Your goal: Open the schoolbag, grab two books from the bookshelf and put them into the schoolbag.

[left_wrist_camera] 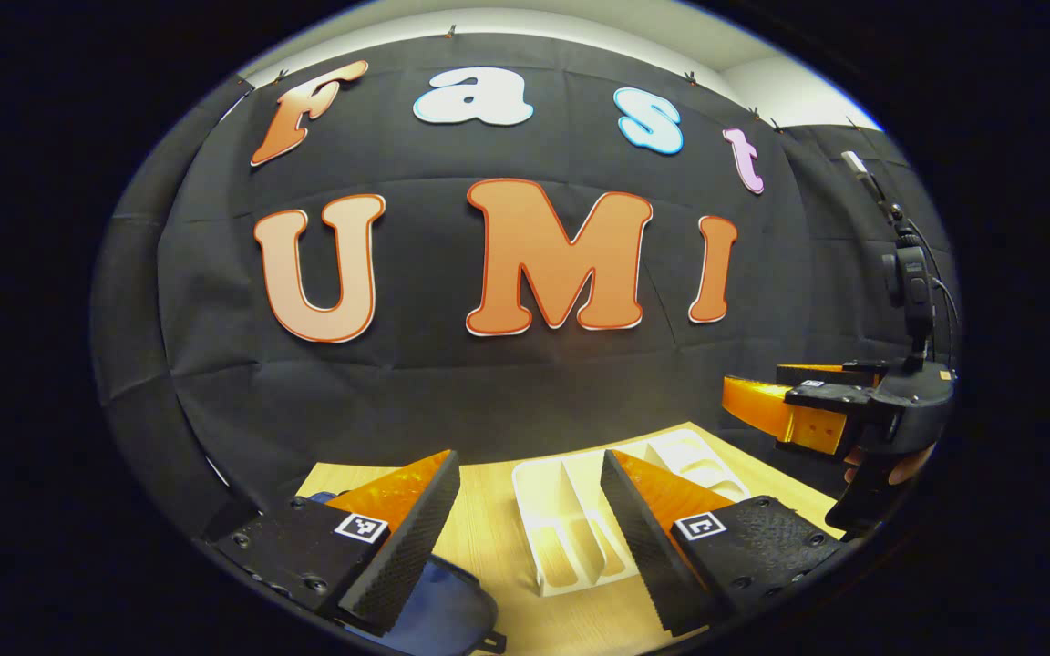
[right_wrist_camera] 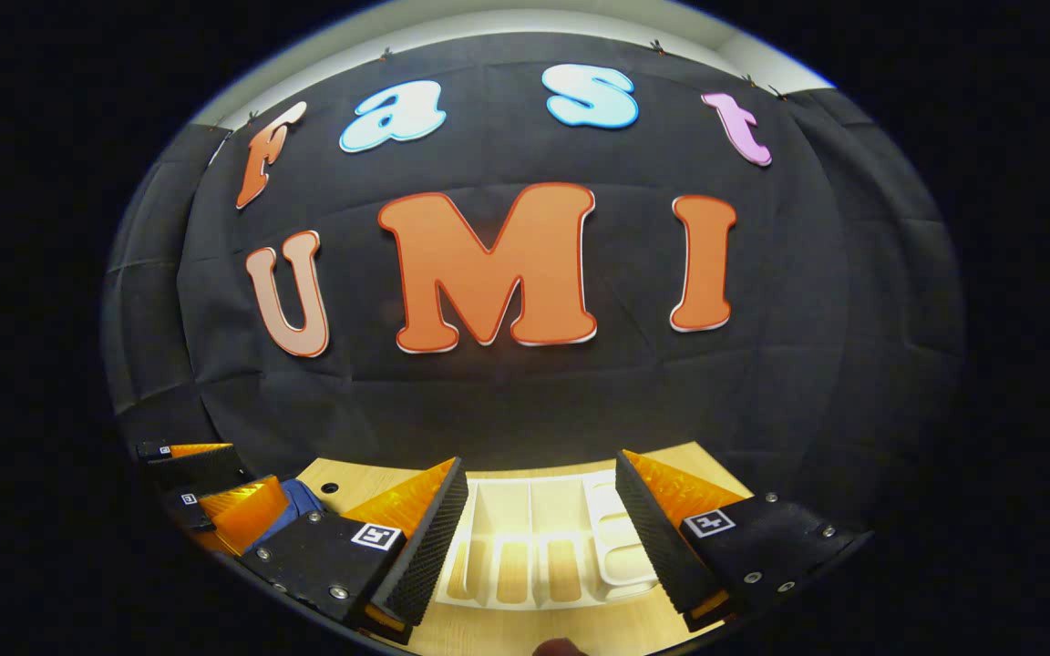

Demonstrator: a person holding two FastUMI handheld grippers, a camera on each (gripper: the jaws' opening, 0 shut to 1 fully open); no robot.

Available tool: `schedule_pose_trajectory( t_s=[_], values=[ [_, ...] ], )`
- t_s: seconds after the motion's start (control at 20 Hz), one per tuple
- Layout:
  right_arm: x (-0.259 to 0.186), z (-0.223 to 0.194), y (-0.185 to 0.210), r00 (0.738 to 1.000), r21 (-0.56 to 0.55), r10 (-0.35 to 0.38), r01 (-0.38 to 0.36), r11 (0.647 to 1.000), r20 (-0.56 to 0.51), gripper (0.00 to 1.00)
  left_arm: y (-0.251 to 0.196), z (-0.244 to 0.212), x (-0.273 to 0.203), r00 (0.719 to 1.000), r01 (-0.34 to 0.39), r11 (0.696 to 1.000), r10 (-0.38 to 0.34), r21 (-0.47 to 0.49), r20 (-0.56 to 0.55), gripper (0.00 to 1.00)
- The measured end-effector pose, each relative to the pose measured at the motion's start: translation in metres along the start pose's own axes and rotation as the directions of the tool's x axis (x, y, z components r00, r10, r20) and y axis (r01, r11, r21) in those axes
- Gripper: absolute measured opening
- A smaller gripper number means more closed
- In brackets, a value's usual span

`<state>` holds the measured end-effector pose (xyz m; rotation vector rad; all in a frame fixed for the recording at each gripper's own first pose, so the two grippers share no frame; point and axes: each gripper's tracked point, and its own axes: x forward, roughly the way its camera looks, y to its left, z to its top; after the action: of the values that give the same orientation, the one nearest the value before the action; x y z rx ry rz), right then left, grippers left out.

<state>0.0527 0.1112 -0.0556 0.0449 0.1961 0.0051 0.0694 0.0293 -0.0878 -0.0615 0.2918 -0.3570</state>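
Here both tongs point(left_wrist_camera: 530, 538) point(right_wrist_camera: 543, 538) apart, empty; blue schoolbag point(left_wrist_camera: 438, 606) cut off below; white bookshelf point(right_wrist_camera: 534, 547) partly hidden.

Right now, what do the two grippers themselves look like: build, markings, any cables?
Each gripper, left gripper and right gripper, has two wedge-shaped fingers with ridged, textured inner faces. Each finger sits on a dark block with screws and a small square black-and-white marker. In the left gripper view the right gripper appears farther off, with a dark body, an upright mast and thin cables.
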Motion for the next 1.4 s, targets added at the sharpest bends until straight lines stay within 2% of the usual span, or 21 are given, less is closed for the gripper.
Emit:
schedule_pose_trajectory(
  t_s=[0.15,0.25,0.3,0.45,0.7,0.8,0.95,1.05,1.1,1.15,1.3,1.4],
  values=[
    [-0.008,0.019,-0.006,0.997,-0.056,0.002,0.002,0.998,0.074,0.97,-0.005,0.020,0.003,0.996,-0.033,0.999,0.035,-0.021,0.081,0.98],
    [-0.011,0.024,-0.008,0.995,-0.075,0.006,0.001,0.997,0.098,0.96,-0.007,0.037,0.004,0.987,-0.046,0.998,0.053,-0.049,0.151,1.00],
    [-0.013,0.025,-0.010,0.995,-0.076,0.007,0.001,0.997,0.100,0.96,-0.005,0.042,-0.003,0.982,-0.064,0.996,0.073,-0.054,0.175,0.98],
    [-0.017,0.029,-0.012,0.993,-0.068,0.015,-0.007,0.998,0.119,0.96,-0.005,0.061,-0.010,0.960,-0.123,0.991,0.130,-0.046,0.247,0.96],
    [-0.020,0.029,-0.015,0.988,-0.065,0.024,-0.015,0.998,0.151,0.96,-0.011,0.084,-0.032,0.922,-0.173,0.984,0.176,-0.040,0.346,0.97],
    [-0.019,0.027,-0.017,0.988,-0.068,0.026,-0.016,0.998,0.152,1.00,-0.019,0.081,-0.033,0.927,-0.166,0.986,0.165,-0.026,0.336,0.97],
    [-0.021,0.027,-0.016,0.986,-0.071,0.035,-0.023,0.997,0.162,0.96,-0.027,0.073,-0.032,0.938,-0.160,0.987,0.159,-0.025,0.307,0.97],
    [-0.022,0.024,-0.015,0.986,-0.080,0.043,-0.031,0.996,0.160,0.96,-0.030,0.073,-0.037,0.934,-0.166,0.985,0.171,-0.042,0.313,0.97],
    [-0.020,0.021,-0.016,0.988,-0.084,0.047,-0.034,0.996,0.150,1.00,-0.034,0.072,-0.039,0.933,-0.169,0.985,0.175,-0.049,0.314,0.97],
    [-0.021,0.019,-0.015,0.989,-0.083,0.050,-0.038,0.996,0.142,0.96,-0.033,0.072,-0.042,0.929,-0.182,0.982,0.188,-0.047,0.318,0.97],
    [-0.031,0.006,-0.016,0.989,-0.081,0.057,-0.047,0.996,0.135,0.96,-0.029,0.062,-0.043,0.925,-0.224,0.974,0.217,-0.013,0.312,0.97],
    [-0.034,0.002,-0.012,0.988,-0.086,0.077,-0.066,0.994,0.134,0.96,-0.034,0.057,-0.041,0.929,-0.224,0.975,0.215,-0.004,0.300,0.97]
  ],
)
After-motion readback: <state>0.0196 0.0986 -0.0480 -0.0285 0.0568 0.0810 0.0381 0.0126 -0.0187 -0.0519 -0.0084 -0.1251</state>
